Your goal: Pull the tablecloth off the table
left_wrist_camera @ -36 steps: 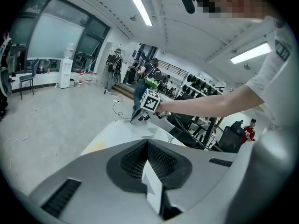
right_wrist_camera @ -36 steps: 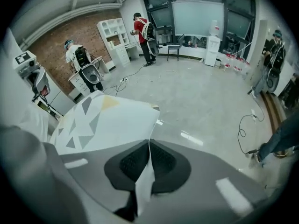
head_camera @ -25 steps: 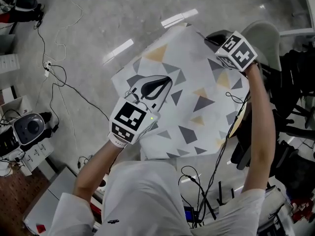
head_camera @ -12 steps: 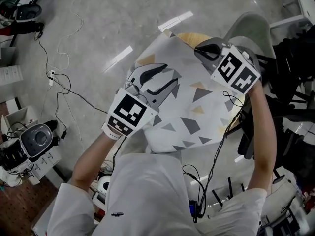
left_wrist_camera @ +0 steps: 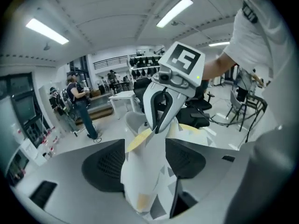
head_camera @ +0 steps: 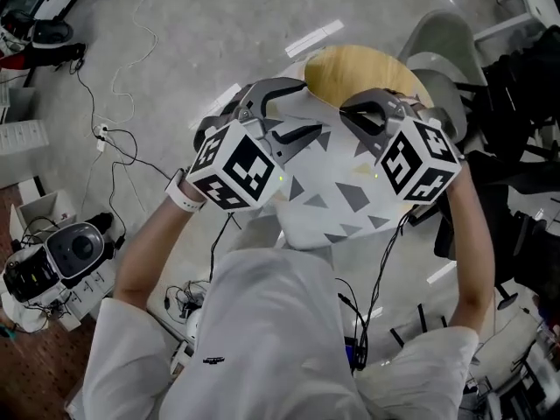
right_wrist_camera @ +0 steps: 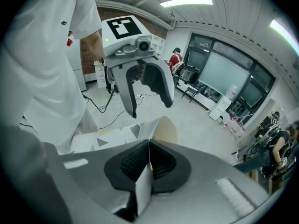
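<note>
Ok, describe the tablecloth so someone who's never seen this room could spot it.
Find the round wooden table on the grey floor, near the top of the head view. The tablecloth covers its near part and runs toward the person. It is the only patterned fabric: white with scattered grey and yellow triangles.

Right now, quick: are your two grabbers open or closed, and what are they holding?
Left gripper: open, its jaws have just been opening; the tablecloth lies between them, not pinched.
Right gripper: closed, pinching the tablecloth.
</note>
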`<state>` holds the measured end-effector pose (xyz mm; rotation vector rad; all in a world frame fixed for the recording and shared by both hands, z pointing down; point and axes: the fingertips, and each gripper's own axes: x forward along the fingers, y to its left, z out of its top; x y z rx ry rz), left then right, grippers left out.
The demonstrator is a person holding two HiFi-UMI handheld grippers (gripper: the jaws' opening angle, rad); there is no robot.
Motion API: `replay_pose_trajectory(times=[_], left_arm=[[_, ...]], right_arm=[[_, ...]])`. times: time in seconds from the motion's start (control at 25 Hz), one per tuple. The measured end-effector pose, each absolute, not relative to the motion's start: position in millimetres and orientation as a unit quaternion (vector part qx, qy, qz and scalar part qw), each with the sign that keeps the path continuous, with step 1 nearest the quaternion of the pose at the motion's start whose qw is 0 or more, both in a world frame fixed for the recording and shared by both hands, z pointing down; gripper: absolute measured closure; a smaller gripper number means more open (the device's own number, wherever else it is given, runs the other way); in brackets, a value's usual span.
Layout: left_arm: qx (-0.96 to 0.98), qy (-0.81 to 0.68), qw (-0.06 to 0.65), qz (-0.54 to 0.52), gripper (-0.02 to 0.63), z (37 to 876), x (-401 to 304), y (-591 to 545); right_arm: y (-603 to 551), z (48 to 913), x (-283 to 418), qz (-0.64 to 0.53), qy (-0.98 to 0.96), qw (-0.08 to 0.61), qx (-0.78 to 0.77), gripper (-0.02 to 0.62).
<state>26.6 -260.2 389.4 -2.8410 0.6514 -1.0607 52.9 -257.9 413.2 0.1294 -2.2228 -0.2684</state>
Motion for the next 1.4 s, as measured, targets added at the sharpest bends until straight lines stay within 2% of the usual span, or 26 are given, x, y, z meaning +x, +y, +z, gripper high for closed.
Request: replay_pose_trajectory(times=[0.2, 0.4, 0.6, 0.76, 1.08, 1.24, 1.4], left_arm=[[-0.903, 0.108, 0.100, -0.403, 0.345, 380.9, 20.8, -218.4], [-0.893, 0.057, 0.134, -0.426, 0.349, 385.5, 20.6, -183.5], [-0.900, 0.014, 0.110, -0.422, 0.511, 382.4, 22.2, -141.9], [-0.912, 0.015, 0.072, -0.403, 0.577, 371.0, 24.8, -113.1], [-0.924, 0.009, 0.026, -0.381, 0.597, 339.3, 14.9, -42.3], [-0.925, -0.013, 0.034, -0.378, 0.597, 332.1, -3.6, 4.8], [-0.923, -0.033, 0.039, -0.380, 0.597, 326.0, -17.1, 39.5]], right_arm=[[-203.7, 387.0, 29.9, -0.140, -0.887, 0.440, 0.034, 0.583], [-156.9, 370.5, 13.6, -0.157, -0.881, 0.445, 0.030, 0.584], [-125.1, 363.4, 11.4, -0.157, -0.880, 0.447, 0.045, 0.583], [-103.2, 350.8, 13.5, -0.158, -0.879, 0.446, 0.063, 0.583], [-36.2, 319.4, 2.8, -0.137, -0.884, 0.437, 0.090, 0.583], [11.5, 311.2, -15.4, -0.103, -0.894, 0.424, 0.102, 0.583], [46.7, 306.3, -28.6, -0.117, -0.887, 0.430, 0.123, 0.583]])
